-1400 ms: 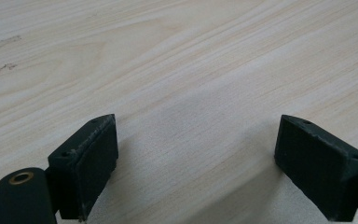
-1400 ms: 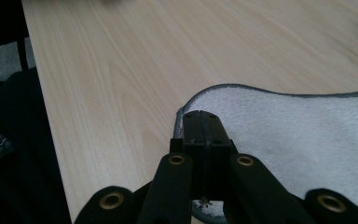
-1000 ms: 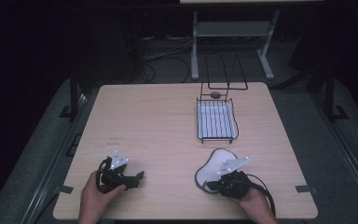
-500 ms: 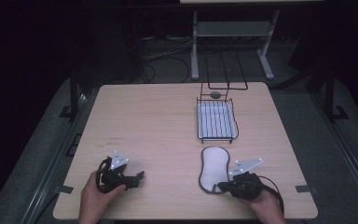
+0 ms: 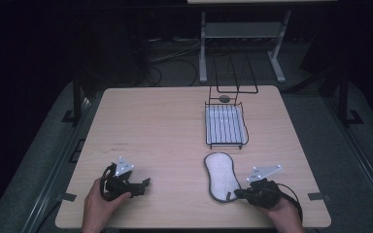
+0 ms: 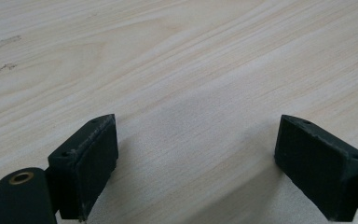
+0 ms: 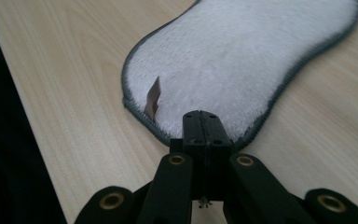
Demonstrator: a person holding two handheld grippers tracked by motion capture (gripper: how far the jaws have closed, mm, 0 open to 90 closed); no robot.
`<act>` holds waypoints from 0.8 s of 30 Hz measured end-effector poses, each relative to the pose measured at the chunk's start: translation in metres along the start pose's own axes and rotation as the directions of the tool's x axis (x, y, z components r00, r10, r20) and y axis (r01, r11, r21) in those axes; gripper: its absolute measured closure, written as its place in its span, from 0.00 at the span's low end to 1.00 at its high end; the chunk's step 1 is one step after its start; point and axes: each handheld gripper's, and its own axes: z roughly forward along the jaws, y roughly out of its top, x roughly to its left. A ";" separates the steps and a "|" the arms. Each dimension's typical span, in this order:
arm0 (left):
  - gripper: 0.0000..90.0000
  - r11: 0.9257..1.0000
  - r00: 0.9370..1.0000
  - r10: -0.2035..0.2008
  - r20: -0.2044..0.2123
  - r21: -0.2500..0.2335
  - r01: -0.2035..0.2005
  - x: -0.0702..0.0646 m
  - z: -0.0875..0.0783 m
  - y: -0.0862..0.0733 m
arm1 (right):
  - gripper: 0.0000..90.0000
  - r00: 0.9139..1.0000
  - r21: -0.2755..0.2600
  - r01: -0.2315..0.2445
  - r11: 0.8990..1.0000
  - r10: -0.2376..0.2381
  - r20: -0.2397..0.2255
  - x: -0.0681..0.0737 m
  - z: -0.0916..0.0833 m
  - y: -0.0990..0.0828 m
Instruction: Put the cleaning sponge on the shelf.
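Observation:
A white fluffy pad (image 5: 221,175) with a grey stitched rim lies flat on the wooden table (image 5: 165,131), front right of centre. My right gripper (image 5: 236,195) is at its near right corner. In the right gripper view the jaws of the right gripper (image 7: 201,122) are pressed together over the rim of the pad (image 7: 251,56), beside a small brown tag (image 7: 153,100). My left gripper (image 5: 145,183) rests near the front left of the table. The left gripper (image 6: 196,135) is open, with bare wood between its jaws.
A black wire rack (image 5: 226,126) with a white ribbed tray stands behind the pad, towards the table's far right. A small dark round object (image 5: 224,98) lies just beyond it. The near table edge is close under both hands.
My right hand has slid right and towards the near edge. The pad, which lay bunched under it, has turned and now lies stretched lengthways. The left hand has kept still.

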 end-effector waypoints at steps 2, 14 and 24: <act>0.14 1.000 1.000 0.001 0.000 0.000 -0.001 0.000 0.000 0.000 | 1.00 1.000 0.002 -0.007 1.000 0.007 0.012 -0.003 -0.002 -0.001; 0.14 1.000 1.000 0.000 0.000 0.000 0.000 0.000 0.000 0.000 | 1.00 0.999 -0.028 -0.025 0.999 0.026 0.039 -0.014 -0.011 -0.002; 0.14 1.000 1.000 0.000 0.000 0.000 0.000 0.000 0.000 0.000 | 0.60 0.999 -0.108 -0.031 0.994 0.035 0.038 -0.018 -0.012 0.014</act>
